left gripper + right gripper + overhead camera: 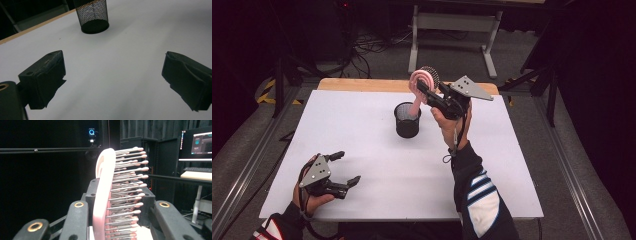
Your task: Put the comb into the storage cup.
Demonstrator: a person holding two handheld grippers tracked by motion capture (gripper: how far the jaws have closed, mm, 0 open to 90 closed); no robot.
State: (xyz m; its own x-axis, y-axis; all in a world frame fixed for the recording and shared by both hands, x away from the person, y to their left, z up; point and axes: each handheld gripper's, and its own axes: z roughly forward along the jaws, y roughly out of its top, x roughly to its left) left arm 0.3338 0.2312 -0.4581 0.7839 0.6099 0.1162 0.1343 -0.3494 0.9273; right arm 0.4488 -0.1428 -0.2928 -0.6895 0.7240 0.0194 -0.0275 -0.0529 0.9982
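My right gripper is raised above the table's far middle and is shut on the head of a pink hairbrush. The brush hangs handle-down, with the handle's end at the mouth of a black mesh cup. In the right gripper view the brush stands upright between the jaws, its bristles pointing right. My left gripper rests near the front left corner of the white table, open with nothing between its fingers. Ahead of the left gripper, the mesh cup stands in the distance.
A wooden strip runs along the table's far edge. Behind it stand a metal table frame and loose cables on the floor. A lit monitor stands off to the right in the dark room.
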